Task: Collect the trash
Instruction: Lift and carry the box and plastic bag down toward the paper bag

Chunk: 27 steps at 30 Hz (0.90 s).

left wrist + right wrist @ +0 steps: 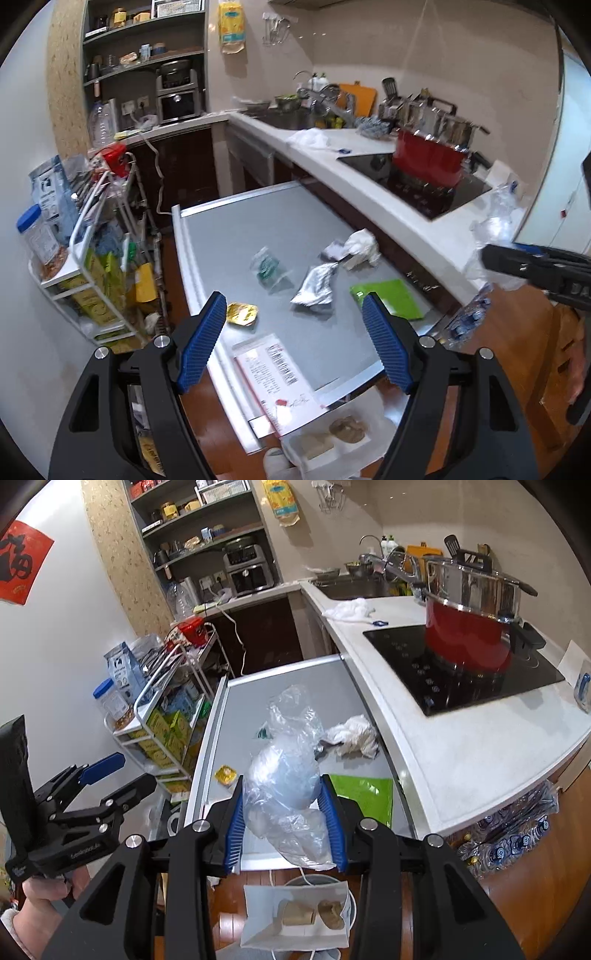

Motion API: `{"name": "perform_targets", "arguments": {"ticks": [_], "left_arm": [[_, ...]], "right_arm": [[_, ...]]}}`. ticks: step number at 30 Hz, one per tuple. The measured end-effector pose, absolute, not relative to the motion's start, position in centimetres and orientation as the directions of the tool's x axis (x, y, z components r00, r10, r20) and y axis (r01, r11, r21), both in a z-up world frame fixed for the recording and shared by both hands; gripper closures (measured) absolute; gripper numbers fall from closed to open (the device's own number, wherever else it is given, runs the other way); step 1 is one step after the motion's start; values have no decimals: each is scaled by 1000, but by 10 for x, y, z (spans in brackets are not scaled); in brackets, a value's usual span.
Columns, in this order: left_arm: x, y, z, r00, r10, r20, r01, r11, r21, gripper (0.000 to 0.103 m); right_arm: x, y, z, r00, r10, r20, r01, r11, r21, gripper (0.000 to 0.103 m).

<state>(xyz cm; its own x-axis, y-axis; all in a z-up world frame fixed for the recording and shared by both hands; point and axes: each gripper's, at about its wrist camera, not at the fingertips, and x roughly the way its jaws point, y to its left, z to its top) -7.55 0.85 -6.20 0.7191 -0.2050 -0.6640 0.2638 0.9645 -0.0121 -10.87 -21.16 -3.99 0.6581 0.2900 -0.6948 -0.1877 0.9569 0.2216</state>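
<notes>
Left gripper (293, 343) hung with jaws apart, empty, above table's (229, 236) near edge. Right gripper (284, 821) clamped crumpled plastic bag (284, 771), bag's long axis upright. Paper bag (295, 919) sat directly below right gripper, past near edge; right nearer.

I see even bright indoor light | glare on the steel pot (471, 585) | left view motion-blurred | fisheye bends edges, dark corners

Clear plastic bag (288, 775): covering part of the grey table (243, 698) and a small green packet (263, 733) at frame centre. Red pot (428, 162), upper right: blurring. Printed sheet (275, 373), lower centre: text reading too small.
</notes>
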Motion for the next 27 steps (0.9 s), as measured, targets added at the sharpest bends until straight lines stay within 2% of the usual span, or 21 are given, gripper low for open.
{"name": "perform_targets", "arguments": {"ticks": [3, 5, 7, 9, 12, 16, 17, 24, 25, 26, 27], "left_arm": [[-62, 10, -91, 635, -179, -751, 258, 966, -13, 23], [-48, 11, -122, 530, -172, -830, 237, 970, -49, 11], [-38, 9, -150, 455, -161, -876, 199, 977, -76, 11], [-26, 5, -181, 402, -80, -912, 134, 991, -27, 11], [-14, 5, -212, 338, -49, -940, 84, 996, -21, 12], [-12, 2, -230, 291, -33, -956, 72, 997, -13, 21], [-12, 2, -233, 283, -40, -958, 68, 997, -22, 25], [-6, -7, -230, 314, -60, -948, 116, 993, -24, 28], [-6, -8, -228, 323, -72, -944, 127, 991, -32, 39], [-8, -8, -223, 340, -101, -935, 142, 988, -56, 75], [-7, -8, -218, 338, -131, -932, 149, 985, -84, 85]], "right_arm": [[-109, -209, -48, 638, 297, -711, -199, 955, 220, 65], [-106, -205, -57, 627, 274, -729, -194, 962, 194, 65], [-102, -202, -69, 611, 275, -742, -191, 961, 199, 65], [-96, -199, -79, 598, 279, -752, -190, 960, 205, 65], [-88, -194, -92, 585, 273, -764, -196, 961, 194, 66], [-80, -191, -100, 565, 279, -777, -199, 959, 199, 66], [-78, -193, -100, 565, 280, -776, -200, 959, 200, 66], [-71, -193, -100, 559, 287, -778, -208, 957, 204, 66], [-70, -194, -100, 558, 288, -778, -207, 957, 206, 66], [-69, -194, -100, 559, 289, -777, -206, 956, 207, 66], [-68, -194, -99, 560, 289, -777, -204, 956, 209, 66]]}}
